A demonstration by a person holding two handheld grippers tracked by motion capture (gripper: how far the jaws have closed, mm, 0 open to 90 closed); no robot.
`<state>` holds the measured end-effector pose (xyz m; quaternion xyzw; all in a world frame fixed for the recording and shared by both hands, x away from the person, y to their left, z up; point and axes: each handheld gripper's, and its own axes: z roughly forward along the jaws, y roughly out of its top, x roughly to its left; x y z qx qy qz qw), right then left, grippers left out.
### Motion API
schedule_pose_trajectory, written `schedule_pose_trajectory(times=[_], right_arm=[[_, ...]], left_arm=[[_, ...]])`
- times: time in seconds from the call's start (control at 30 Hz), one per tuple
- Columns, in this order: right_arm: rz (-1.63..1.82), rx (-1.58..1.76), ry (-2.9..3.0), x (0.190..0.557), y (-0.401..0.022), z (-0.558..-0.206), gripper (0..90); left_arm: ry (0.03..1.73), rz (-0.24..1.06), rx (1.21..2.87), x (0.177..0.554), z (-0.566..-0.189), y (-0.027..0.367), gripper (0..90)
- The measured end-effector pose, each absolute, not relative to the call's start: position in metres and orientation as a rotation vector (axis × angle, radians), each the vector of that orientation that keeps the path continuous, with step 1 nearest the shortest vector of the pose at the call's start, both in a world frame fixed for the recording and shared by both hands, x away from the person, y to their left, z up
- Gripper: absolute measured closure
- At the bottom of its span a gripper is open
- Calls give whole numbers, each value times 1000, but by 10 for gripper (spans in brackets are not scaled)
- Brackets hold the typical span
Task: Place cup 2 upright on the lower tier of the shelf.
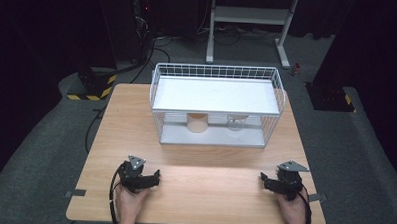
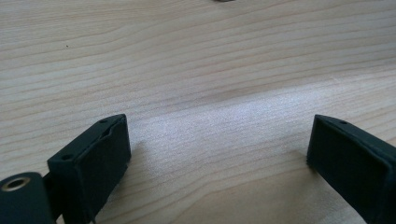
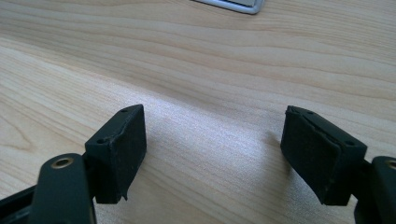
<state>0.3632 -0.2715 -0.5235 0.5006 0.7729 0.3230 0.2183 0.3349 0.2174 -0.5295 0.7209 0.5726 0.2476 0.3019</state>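
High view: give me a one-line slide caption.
Both open claws, left and right, rest on the wooden table before a white wire rack sheltering two cups.

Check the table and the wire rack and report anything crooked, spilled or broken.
Nothing stands out. The white wire rack sits square on the wooden table, with a tan cup and a clear glass upright under its shelf. Left gripper and right gripper rest open, with nothing between their jaws.

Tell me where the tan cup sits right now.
In the high view, the tan cup stands on the lower shelf of the white wire rack, left of a clear glass.
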Motion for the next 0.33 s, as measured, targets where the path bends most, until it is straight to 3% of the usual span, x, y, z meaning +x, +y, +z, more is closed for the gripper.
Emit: schedule_pose_trajectory(times=[0.33], right_arm=[[894,1388,2139,363,-271,-523,226]], left_arm=[[1500,649,1912,334,-529,216,87]])
